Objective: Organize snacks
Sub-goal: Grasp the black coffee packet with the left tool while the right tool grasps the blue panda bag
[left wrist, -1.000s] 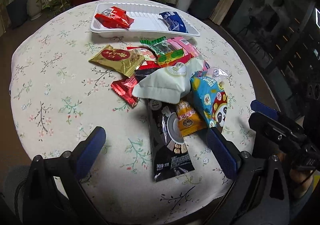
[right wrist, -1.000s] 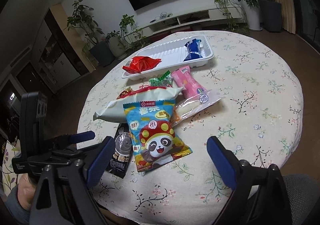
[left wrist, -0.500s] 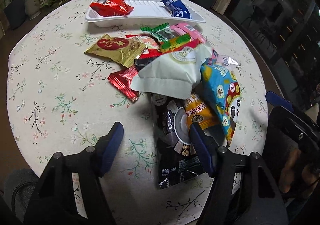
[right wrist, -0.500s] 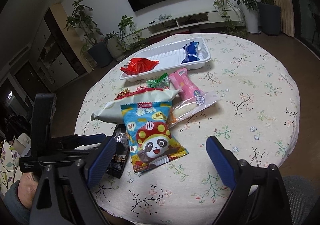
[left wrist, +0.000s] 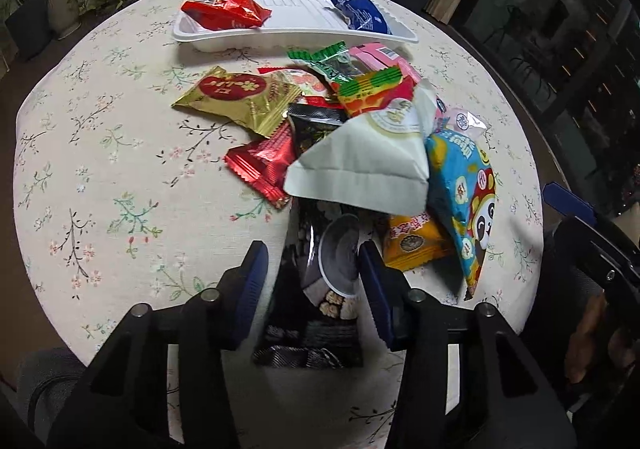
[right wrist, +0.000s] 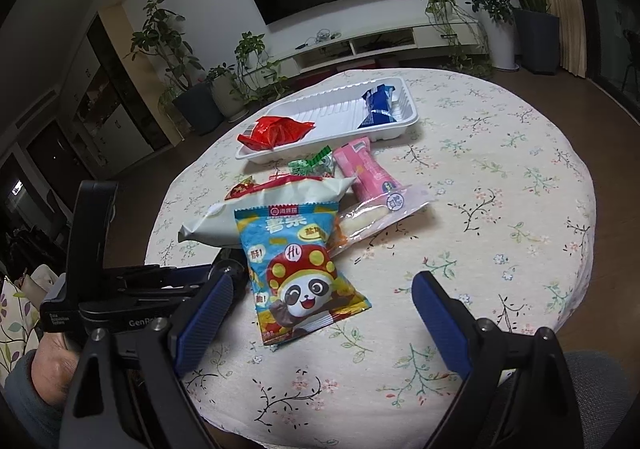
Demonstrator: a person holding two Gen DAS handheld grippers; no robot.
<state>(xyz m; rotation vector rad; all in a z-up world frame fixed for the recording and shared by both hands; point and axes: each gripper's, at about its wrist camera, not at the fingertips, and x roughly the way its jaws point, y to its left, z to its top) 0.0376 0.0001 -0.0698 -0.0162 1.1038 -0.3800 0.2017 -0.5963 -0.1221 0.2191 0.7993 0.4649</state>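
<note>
At table's near edge, left gripper (left wrist: 312, 281) has just been closing, half-shut astride black packet (left wrist: 320, 289); pads seemingly not yet pressing; pinch squarely, lift clear; right gripper (right wrist: 320, 313) wide open, empty.

snacks (left wrist: 360, 153): mixed packets heaped (overlapping) | tray (left wrist: 296, 29): white, two packets inside

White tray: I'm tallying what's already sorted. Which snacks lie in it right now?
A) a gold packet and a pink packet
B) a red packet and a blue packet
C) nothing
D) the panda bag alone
B: the white tray holds a red packet at one end and a blue packet at the other; the remaining snacks lie on the tablecloth outside it.
</note>
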